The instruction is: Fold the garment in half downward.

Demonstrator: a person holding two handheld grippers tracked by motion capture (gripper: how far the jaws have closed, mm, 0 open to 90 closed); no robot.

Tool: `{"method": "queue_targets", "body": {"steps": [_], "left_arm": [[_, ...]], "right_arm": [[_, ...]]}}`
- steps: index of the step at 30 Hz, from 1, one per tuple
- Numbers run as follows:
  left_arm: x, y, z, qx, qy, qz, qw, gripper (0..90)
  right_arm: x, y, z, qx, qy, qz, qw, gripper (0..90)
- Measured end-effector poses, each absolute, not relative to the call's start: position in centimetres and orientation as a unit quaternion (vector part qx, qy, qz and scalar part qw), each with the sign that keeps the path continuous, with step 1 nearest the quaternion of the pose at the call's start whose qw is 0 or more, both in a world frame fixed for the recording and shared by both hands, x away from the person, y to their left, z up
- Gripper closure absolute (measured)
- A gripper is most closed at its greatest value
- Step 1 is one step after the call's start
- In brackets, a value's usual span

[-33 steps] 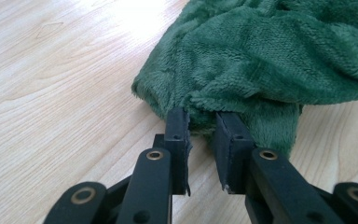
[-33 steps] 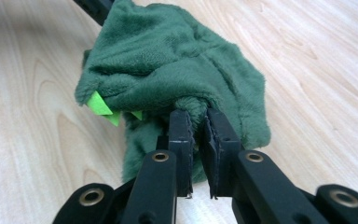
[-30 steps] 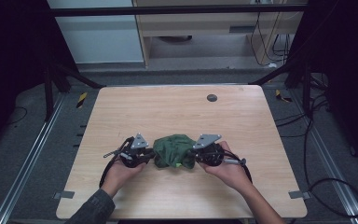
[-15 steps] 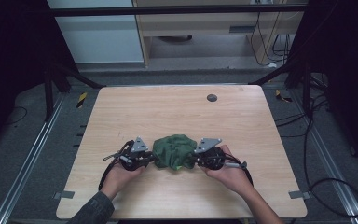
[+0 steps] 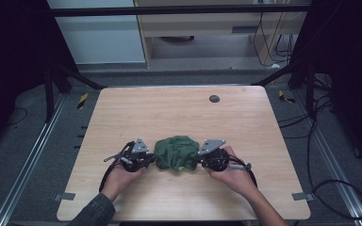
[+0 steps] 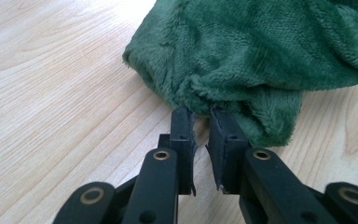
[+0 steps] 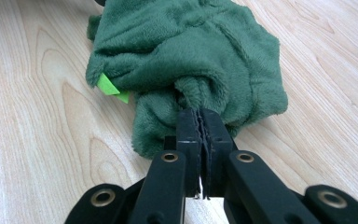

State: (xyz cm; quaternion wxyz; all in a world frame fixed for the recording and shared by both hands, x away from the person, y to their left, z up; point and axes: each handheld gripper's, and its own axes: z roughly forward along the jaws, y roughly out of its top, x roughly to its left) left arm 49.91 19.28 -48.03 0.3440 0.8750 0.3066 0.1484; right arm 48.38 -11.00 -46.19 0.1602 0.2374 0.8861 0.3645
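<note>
A bunched green fleece cloth (image 5: 175, 153) (image 6: 261, 51) (image 7: 191, 51) lies on the wooden table (image 5: 179, 108) near its front edge. My left gripper (image 5: 154, 159) (image 6: 200, 114) lies at the cloth's left side. Its jaws have just been closing, and the tips pinch the cloth's edge. At the right side my right gripper (image 5: 199, 162) (image 7: 199, 114) has just been closing too, and its pads press together on a fold of the cloth. A lime green tag (image 7: 108, 86) sticks out of the cloth.
A small dark round disc (image 5: 214, 98) sits on the table towards the back. Grey tape marks (image 5: 301, 196) lie at the front corners. Metal rails (image 5: 28, 160) and cables (image 5: 339, 188) run on the floor beside the table.
Hardly anything differs: both hands stay at the cloth's two sides, and the cloth lies in the same spot.
</note>
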Motion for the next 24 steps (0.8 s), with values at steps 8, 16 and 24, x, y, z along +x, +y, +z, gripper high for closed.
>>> {"method": "queue_targets", "body": {"steps": [8,16,24], "left_arm": [[49.7,20.2,-48.1,0.874,0.312,0.148,0.341,78.9],[49.4,21.0,-47.9,0.875,0.314,0.149,0.337,78.0],[49.2,21.6,-47.6,0.874,0.315,0.152,0.337,77.8]], "right_arm": [[48.3,-11.8,-46.3,0.242,0.885,0.362,0.163,85.5],[48.1,-13.7,-46.4,0.260,0.882,0.355,0.169,83.5],[47.9,-15.4,-46.5,0.275,0.878,0.353,0.173,82.6]]}}
